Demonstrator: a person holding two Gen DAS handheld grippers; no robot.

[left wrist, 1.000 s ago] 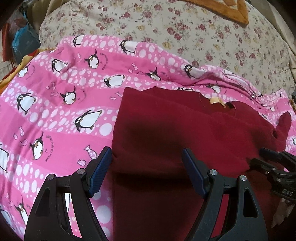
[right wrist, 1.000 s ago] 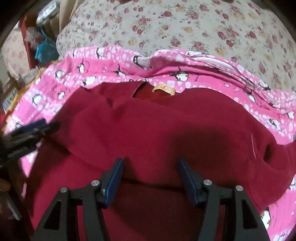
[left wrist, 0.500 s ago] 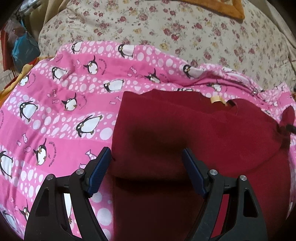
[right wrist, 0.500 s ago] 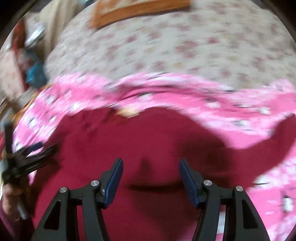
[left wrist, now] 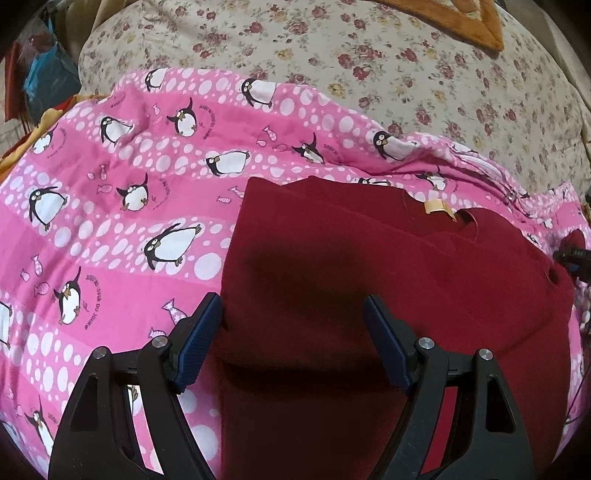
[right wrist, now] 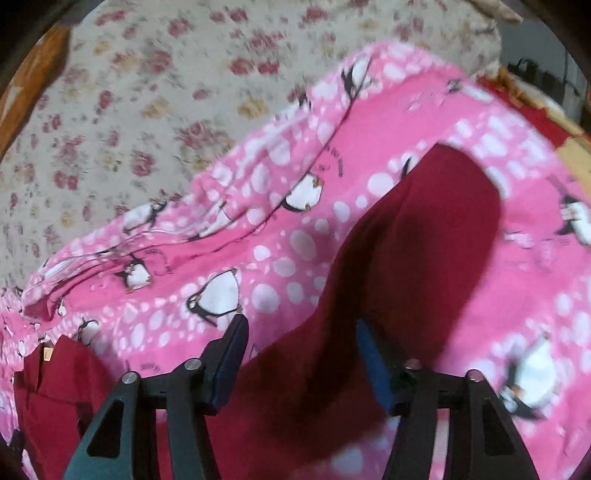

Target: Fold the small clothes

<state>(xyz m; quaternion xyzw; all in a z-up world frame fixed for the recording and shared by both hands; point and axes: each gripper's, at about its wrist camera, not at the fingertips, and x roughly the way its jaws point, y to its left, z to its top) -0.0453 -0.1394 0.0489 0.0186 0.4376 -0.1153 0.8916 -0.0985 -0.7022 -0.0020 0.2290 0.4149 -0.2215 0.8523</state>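
Note:
A dark red garment (left wrist: 369,277) lies on the pink penguin blanket (left wrist: 129,166), its tan neck label (left wrist: 436,206) facing up and its left side folded in. My left gripper (left wrist: 291,301) hovers open over that folded edge, nothing between its pads. At the right edge of the left wrist view, the right gripper (left wrist: 572,254) shows at the garment's far side. In the blurred right wrist view, the red sleeve (right wrist: 424,240) stretches out across the blanket. My right gripper (right wrist: 301,328) straddles the sleeve, its jaws closing and still apart.
A floral bedspread (left wrist: 369,74) lies beyond the blanket, with an orange cloth (left wrist: 461,18) at the far top. Bags and clutter (left wrist: 44,81) stand at the far left. A red and yellow cloth (right wrist: 546,122) edges the bed on the right.
The right gripper swung right, off the garment's body and over to the sleeve, rolling as it went, and its jaws narrowed. The left gripper kept its place.

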